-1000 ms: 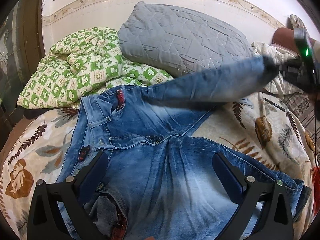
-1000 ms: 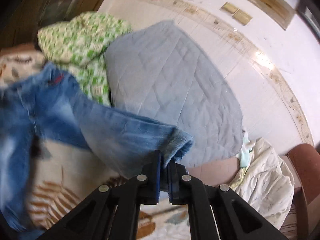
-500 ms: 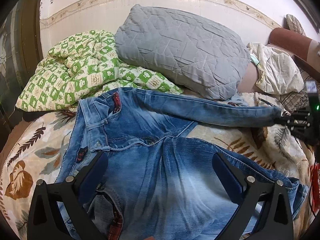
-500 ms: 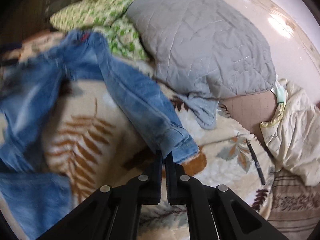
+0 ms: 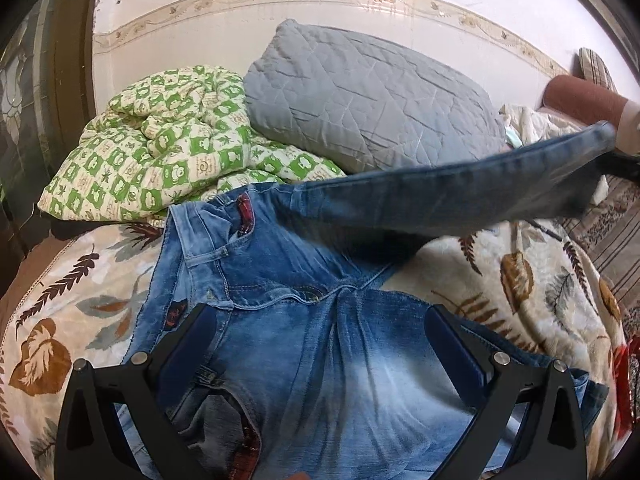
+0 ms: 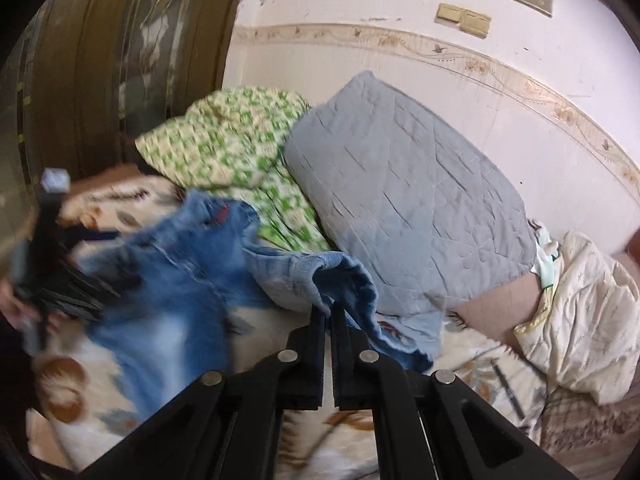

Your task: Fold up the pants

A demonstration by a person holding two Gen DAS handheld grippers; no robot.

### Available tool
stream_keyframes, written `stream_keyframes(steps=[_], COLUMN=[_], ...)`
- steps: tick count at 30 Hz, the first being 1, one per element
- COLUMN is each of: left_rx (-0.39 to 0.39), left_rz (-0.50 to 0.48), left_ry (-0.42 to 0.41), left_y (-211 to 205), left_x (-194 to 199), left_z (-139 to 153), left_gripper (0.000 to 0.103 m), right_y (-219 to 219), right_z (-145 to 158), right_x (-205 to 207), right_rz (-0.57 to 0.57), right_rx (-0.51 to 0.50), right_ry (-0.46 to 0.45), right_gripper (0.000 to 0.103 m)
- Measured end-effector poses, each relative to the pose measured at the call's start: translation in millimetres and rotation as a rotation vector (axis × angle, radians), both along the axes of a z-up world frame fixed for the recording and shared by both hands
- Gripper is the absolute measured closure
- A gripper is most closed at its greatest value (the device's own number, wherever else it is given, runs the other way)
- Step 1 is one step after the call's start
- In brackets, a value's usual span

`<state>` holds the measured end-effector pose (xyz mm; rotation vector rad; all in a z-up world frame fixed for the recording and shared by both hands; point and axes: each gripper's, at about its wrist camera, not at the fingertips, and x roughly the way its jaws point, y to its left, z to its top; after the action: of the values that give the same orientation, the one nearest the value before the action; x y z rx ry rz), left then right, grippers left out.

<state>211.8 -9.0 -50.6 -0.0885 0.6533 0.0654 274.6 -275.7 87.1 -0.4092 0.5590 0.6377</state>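
On bed, jeans spread flat, one leg lifted.
Left gripper (image 5: 320, 344) hovers wide open over the jeans (image 5: 304, 360) seat, gripping nothing. Right of it, far leg (image 5: 460, 196) hangs raised above the leaf-print blanket (image 5: 520, 280); right gripper (image 6: 328, 312) clamps its cuff (image 6: 348, 280). First lengthwise fold looks unfinished; later folds remain.

left claw (image 5: 320, 344) jaws spread wide, angled down, nothing pinched. right claw (image 6: 329, 312) jaws pressed together, gripping fabric, angled down.
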Motion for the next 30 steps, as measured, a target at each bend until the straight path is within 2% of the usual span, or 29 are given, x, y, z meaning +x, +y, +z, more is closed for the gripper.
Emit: stream_keyframes(steps=[3, 6, 9, 12, 15, 17, 19, 22, 23, 25, 26, 27, 30], left_rx=[-0.012, -0.018, -0.021, -0.018, -0.015, -0.001, 0.014, 0.029, 0.034, 0.032, 0.031, 0.032, 0.034], left_rz=[0.008, 0.016, 0.019, 0.021, 0.017, 0.007, 0.002, -0.01, -0.014, -0.027, -0.033, -0.036, -0.036], left_ry=[-0.008, -0.012, -0.007, -0.004, -0.006, -0.006, -0.003, -0.001, 0.002, -0.003, -0.004, -0.006, -0.007], left_y=[5, 8, 9, 9, 6, 3, 1, -4, -6, -10, -12, -14, -16], left_x=[-2, -2, -1, 1, 3, 2, 3, 4, 5, 6, 6, 6, 11], left_z=[3, 4, 4, 3, 1, 0, -2, -3, -3, -2, -2, -1, 1], left_gripper=[0.0, 0.0, 0.0, 0.0, 0.0, 0.0, 0.0, 0.0, 0.0, 0.0, 0.0, 0.0, 0.0], right_y=[-1, -16, -47, -80, -99, -100, -96, -96, -94, -96, -100, -106, -108], right_z=[21, 19, -10, -55, -101, -121, -135, -142, -142, -140, -136, -133, -131], right_x=[-13, 4, 54, 122, 190, 223, 239, 234, 231, 219, 208, 200, 178], right_rz=[-0.028, -0.083, -0.22, -0.41, -0.565, -0.653, -0.74, -0.732, -0.732, -0.725, -0.719, -0.708, -0.678], right_rx=[0.091, 0.189, 0.258, 0.251, 0.223, 0.206, 0.163, 0.183, 0.17, 0.175, 0.197, 0.21, 0.182], right_ry=[0.102, 0.24, 0.375, 0.454, 0.485, 0.458, 0.437, 0.444, 0.444, 0.451, 0.442, 0.427, 0.443], right_gripper=[0.101, 0.101, 0.101, 0.101, 0.101, 0.1, 0.098, 0.095, 0.089, 0.055, 0.014, 0.0, 0.0])
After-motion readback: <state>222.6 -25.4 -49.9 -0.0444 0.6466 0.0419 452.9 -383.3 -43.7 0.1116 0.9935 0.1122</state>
